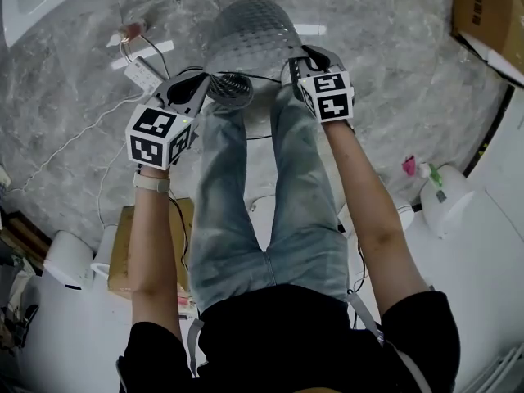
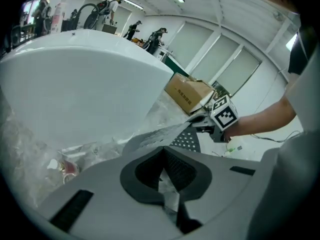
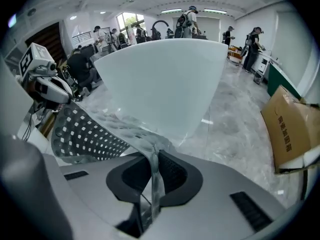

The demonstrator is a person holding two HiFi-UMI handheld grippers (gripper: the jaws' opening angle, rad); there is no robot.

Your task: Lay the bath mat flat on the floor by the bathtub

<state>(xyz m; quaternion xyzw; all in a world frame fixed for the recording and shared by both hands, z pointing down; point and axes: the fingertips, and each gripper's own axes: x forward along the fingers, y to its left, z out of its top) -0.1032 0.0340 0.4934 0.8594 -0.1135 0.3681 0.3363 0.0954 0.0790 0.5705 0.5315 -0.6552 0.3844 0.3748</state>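
A translucent grey bath mat [image 1: 250,31] dotted with small holes hangs above the marble floor, held up between my two grippers. The left gripper [image 1: 211,84] is shut on the mat's left edge, and a pinched fold of it shows between the pads in the left gripper view [image 2: 167,184]. On the right edge, the right gripper [image 1: 296,64] is shut too, with the mat [image 3: 85,134] running out of its jaws [image 3: 152,179] to the left. The white bathtub [image 1: 33,6] curves across the top left of the head view and fills the background of both gripper views [image 3: 165,79].
A white power strip [image 1: 139,72] with its cable lies on the floor near the tub, beside a pink-capped item [image 1: 131,29]. A cardboard box [image 1: 487,6] stands at the top right. A white bottle [image 1: 442,199] sits at the right. My legs stand below the mat.
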